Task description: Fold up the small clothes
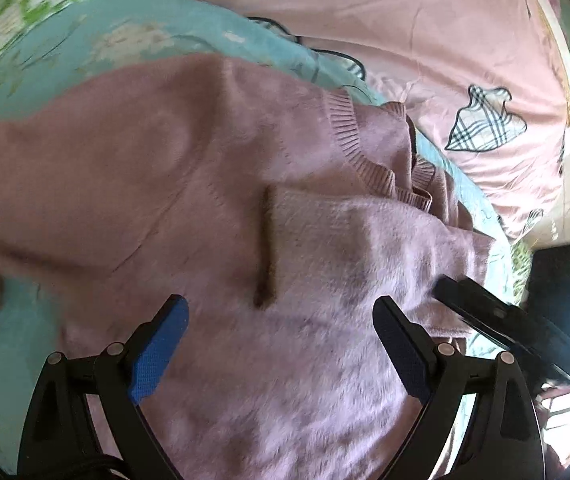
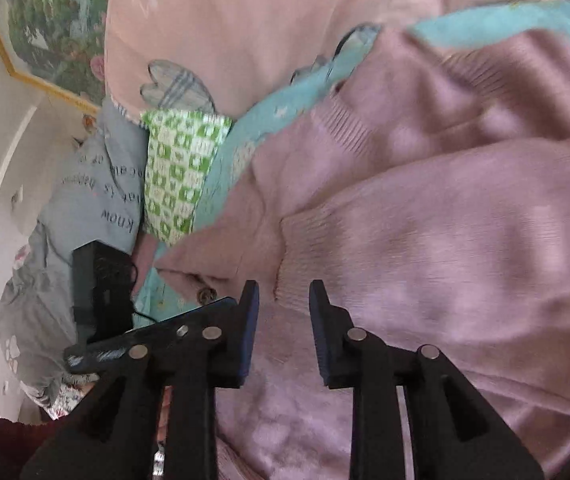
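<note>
Jaws: left gripper (image 1: 281,344) spread wide, nothing between the pads; right gripper (image 2: 283,320) part-spread with a narrower gap, also pinching nothing.
Garment: pink knit sweater (image 1: 213,168) lies on the bed, on the teal sheet (image 1: 65,40), directly under and ahead of both grippers.
State of fold: judged partway; a sleeve (image 1: 365,248) is laid across the body, ribbed neckline (image 1: 349,128) beyond it.
Left view: brown trim strip (image 1: 266,248) runs straight away from the jaws, roughly centred in the gap.
Right view: ribbed cuff (image 2: 305,240) sits just ahead of the jaw tips, sleeve's long axis running off to upper right.
Nearer arm: right, to the cuff; left is over the body panel.
Key relation: cuff edge nearly in line with the right jaw gap, so probably a short forward reach.
Risk: fuzzy knit, jaws may catch two layers.
Background: pink duvet (image 1: 365,20), green checked cloth (image 2: 181,176).
</note>
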Available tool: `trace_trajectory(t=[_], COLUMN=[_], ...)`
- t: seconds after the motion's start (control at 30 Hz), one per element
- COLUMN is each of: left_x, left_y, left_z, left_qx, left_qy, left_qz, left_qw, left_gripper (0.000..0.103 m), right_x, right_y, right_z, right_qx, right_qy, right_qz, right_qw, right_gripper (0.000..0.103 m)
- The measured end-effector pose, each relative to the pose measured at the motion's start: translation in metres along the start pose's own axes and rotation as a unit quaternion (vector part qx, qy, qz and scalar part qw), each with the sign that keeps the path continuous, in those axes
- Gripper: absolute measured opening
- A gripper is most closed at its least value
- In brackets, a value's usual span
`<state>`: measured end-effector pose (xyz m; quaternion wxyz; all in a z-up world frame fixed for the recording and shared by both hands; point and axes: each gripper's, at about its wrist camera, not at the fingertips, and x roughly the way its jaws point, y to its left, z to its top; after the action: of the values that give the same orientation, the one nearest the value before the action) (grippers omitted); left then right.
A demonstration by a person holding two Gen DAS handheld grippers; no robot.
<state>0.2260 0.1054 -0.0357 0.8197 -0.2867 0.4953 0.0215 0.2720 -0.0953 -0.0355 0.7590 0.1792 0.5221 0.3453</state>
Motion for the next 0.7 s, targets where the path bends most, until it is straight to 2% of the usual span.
trace_trajectory(t=[0.1,0.23,0.3,0.33,0.37,0.4,0.47,0.57,0.63,0.7], left_x=[0.017,0.053,0.065,0.066,0.065,0.063,0.048,0.0,-0.03,-0.045], left_y=[-0.017,-0.032,-0.034,-0.037,-0.041,-0.046,-0.055,-0.06,-0.039,-0.009], left_z=[0.018,0.035,0.038,0.038,0.037,0.036,0.032,0.027,0.025,0.021], left_qx=[0.028,0.065,0.067,0.072,0.08,0.09,0.105,0.125,0.101,0.072], left_qy=[0.001,0.031,0.038,0.033,0.03,0.035,0.018,-0.047,-0.081,-0.092], left_qz=[0.005,0.029,0.019,0.009,-0.002,-0.023,-0.038,-0.042,-0.034,-0.026], left_qw=[0.9996,0.997,0.9968,0.9968,0.9963,0.995,0.9936,0.9901,0.991,0.9928], left_gripper=[0.094,0.093,0.084,0.066,0.03,0.008,0.008,0.008,0.008,0.008], right_x=[-0.037,-0.076,-0.087,-0.094,-0.099,-0.105,-0.115,-0.131,-0.144,-0.151], right_y=[-0.008,-0.017,-0.021,-0.025,-0.028,-0.031,-0.037,-0.046,-0.053,-0.058], right_z=[-0.002,-0.011,-0.017,-0.021,-0.024,-0.027,-0.033,-0.037,-0.04,-0.042], right_qx=[0.018,0.046,0.063,0.071,0.079,0.086,0.102,0.123,0.133,0.138], right_qy=[-0.036,-0.072,-0.083,-0.088,-0.094,-0.1,-0.114,-0.134,-0.152,-0.164], right_qz=[-0.017,-0.039,-0.044,-0.05,-0.056,-0.061,-0.07,-0.087,-0.103,-0.114], right_qw=[0.999,0.996,0.994,0.992,0.991,0.989,0.986,0.979,0.974,0.97], right_gripper=[0.027,0.027,0.027,0.027,0.027,0.027,0.027,0.027,0.027,0.027])
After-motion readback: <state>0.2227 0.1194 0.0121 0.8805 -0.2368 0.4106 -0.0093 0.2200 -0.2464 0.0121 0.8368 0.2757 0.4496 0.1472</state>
